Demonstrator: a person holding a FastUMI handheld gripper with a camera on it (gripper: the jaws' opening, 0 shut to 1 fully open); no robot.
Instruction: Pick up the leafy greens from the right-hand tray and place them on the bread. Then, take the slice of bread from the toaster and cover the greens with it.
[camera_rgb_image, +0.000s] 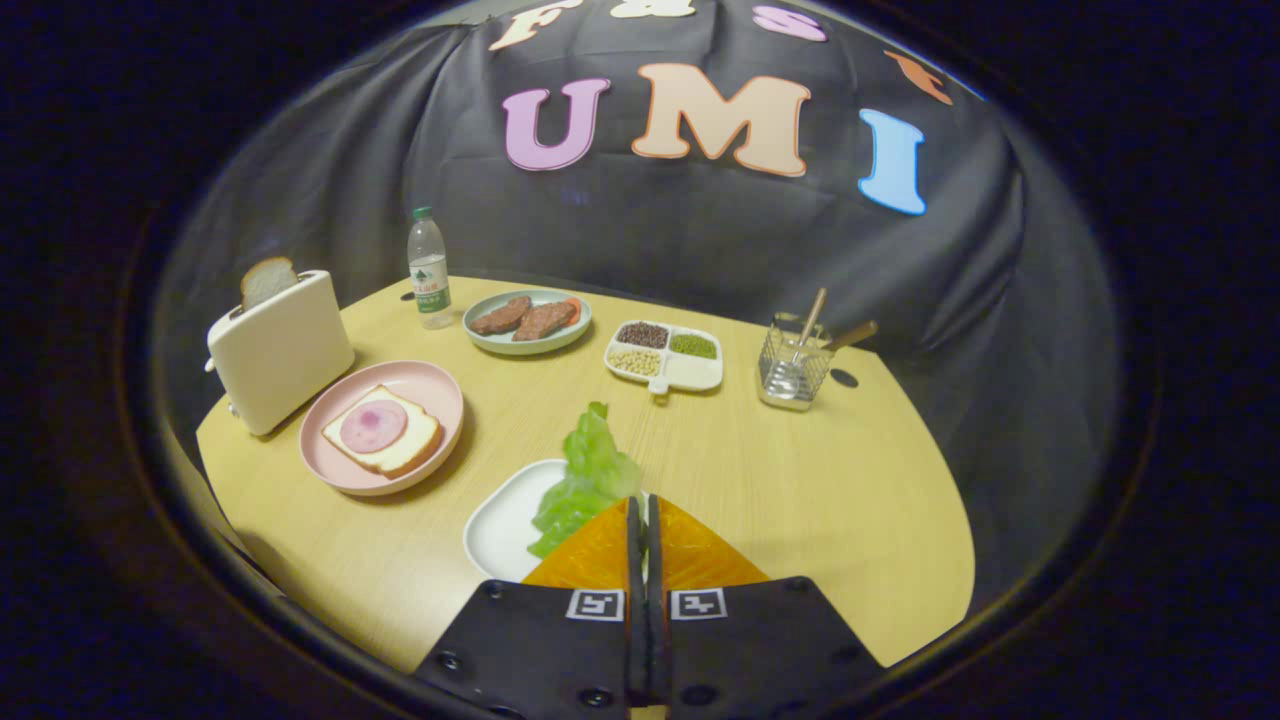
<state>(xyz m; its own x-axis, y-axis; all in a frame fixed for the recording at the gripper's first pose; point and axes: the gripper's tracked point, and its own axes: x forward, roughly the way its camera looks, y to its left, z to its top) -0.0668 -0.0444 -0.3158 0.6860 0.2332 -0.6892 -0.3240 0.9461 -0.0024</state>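
My gripper (640, 503) is shut, its orange fingers (598, 552) pressed together on the edge of the leafy greens (588, 478). The greens hang from the fingertips above the white tray (497, 530), their top reaching out over the table past the tray's far rim. To the left and farther off, a pink plate (436, 384) carries a slice of bread (412, 444) topped with a round pink slice of ham (373, 426). Behind that plate a white toaster (282, 350) has a second bread slice (267, 280) sticking up from its slot.
Along the back of the round wooden table (800, 480) stand a water bottle (429, 270), a green plate of meat pieces (527, 320), a white divided dish of beans (664, 355) and a glass holder with utensils (795, 362). The black cloth wall closes in behind.
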